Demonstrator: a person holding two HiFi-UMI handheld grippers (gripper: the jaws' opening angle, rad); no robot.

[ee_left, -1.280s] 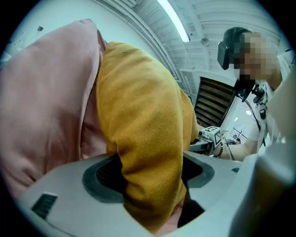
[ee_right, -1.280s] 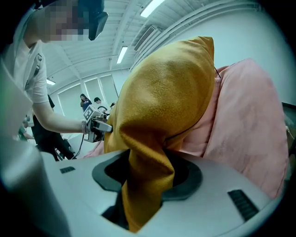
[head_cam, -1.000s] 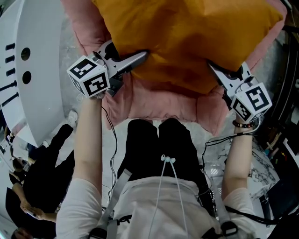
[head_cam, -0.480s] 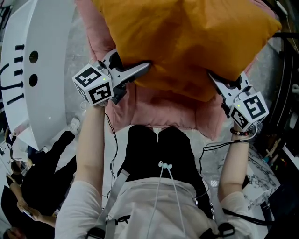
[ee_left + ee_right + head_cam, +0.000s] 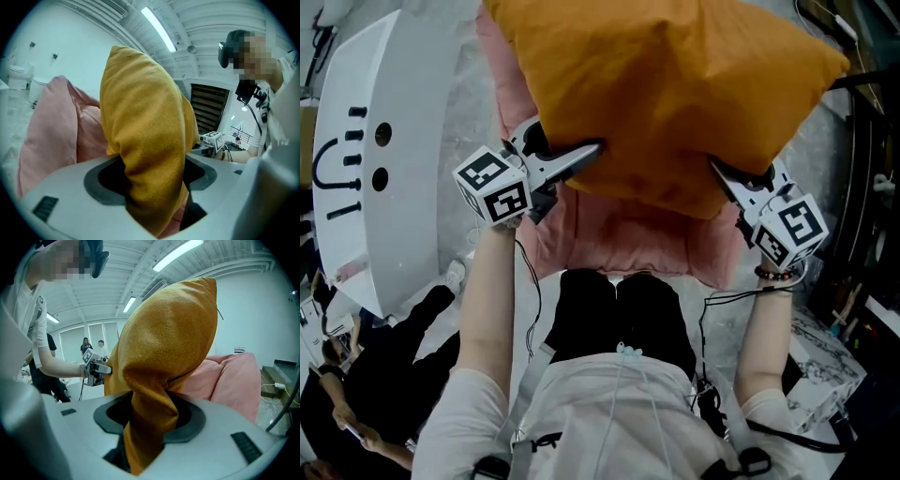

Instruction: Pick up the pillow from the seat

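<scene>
Now higher above the pink seat (image 5: 623,230) than before, the orange pillow (image 5: 666,84) hangs clenched in the jaws of left gripper (image 5: 591,148) and right gripper (image 5: 715,167).

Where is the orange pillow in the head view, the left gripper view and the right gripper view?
Head view: orange pillow fills the top centre, above the pink seat.
Left gripper view: centre, from the bottom up; pink seat at its left.
Right gripper view: centre, from the bottom up; pink seat at its right.
Shared landmark: the pink seat.
</scene>
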